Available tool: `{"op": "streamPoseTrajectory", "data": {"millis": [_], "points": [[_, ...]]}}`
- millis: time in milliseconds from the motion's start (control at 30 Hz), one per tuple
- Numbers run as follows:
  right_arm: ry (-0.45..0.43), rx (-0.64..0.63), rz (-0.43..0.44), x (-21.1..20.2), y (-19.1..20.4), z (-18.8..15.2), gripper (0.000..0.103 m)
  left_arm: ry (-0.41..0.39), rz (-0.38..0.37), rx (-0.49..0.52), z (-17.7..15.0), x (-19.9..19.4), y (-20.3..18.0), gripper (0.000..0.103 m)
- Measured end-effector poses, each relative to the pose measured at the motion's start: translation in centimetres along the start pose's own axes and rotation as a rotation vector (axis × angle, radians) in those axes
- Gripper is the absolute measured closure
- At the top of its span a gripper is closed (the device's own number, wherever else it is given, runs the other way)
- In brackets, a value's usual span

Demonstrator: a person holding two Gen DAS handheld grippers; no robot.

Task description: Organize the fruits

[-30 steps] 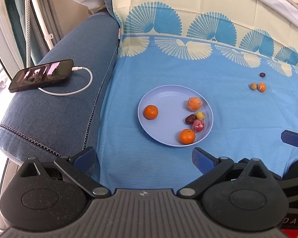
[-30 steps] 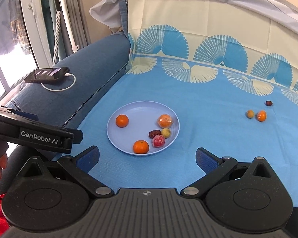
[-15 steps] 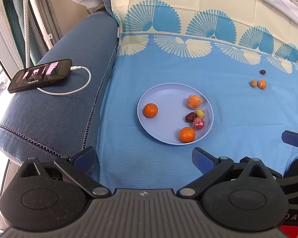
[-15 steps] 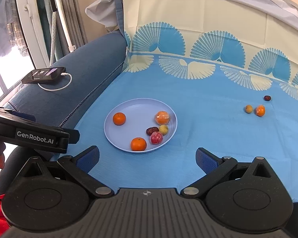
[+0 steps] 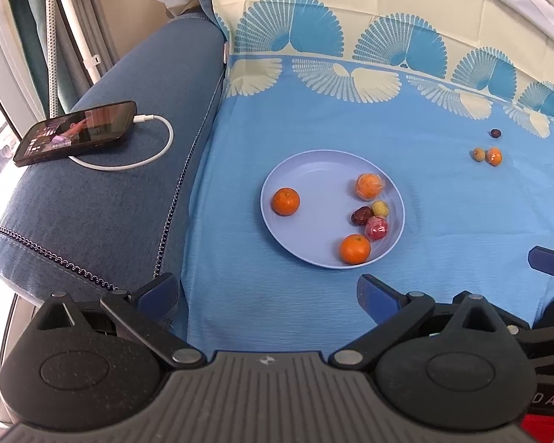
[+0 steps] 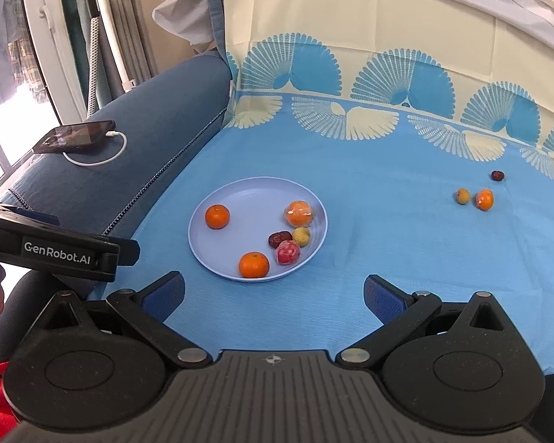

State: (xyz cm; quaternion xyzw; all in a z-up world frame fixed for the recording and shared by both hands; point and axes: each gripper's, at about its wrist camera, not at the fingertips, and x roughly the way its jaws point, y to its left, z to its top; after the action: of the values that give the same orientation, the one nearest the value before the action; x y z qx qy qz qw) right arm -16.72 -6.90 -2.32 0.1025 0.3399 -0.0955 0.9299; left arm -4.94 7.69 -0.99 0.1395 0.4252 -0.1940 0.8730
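- Blue-padded left gripper is spread wide and empty, low over the cloth just short of the plate; right gripper likewise gaping, nothing in it.
- Plate holds six fruits: two oranges, a wrapped orange, a wrapped red fruit, a dark date, a small yellow fruit.
- Loose ones — a small orange, a yellow fruit beside it and a dark one — lie well apart to the right.
- Risks: round fruit rolls off on the soft cloth if nudged; the touching pair invites a double grab; wrap may slip from the pads.
- Dropping onto the crowded right side could knock fruit over the rim.
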Motion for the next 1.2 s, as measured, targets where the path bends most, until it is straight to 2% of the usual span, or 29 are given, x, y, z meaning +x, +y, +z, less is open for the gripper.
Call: {"op": "streamPoseTrajectory", "data": {"millis": [467,733,1000,1200], "points": [[0.011,0.072,-0.009,1.0,-2.5,0.0,0.001,0.006,-0.012,0.044,1.4,0.8,-2.7,0.000],[-0.002,0.117,-0.056,0.9,-5.6,0.2,0.001,0.026,-0.046,0.056,2.8,1.9,-4.8,0.000],[-0.046,0.186,-0.157,0.3,-11.4,0.7,0.001,0.013,-0.080,0.118,5.3,3.0,-8.1,0.000],[-0.094,0.253,-0.270,-0.4,-18.0,1.0,0.001,-0.032,-0.148,0.233,8.4,4.7,-12.7,0.000]]}}
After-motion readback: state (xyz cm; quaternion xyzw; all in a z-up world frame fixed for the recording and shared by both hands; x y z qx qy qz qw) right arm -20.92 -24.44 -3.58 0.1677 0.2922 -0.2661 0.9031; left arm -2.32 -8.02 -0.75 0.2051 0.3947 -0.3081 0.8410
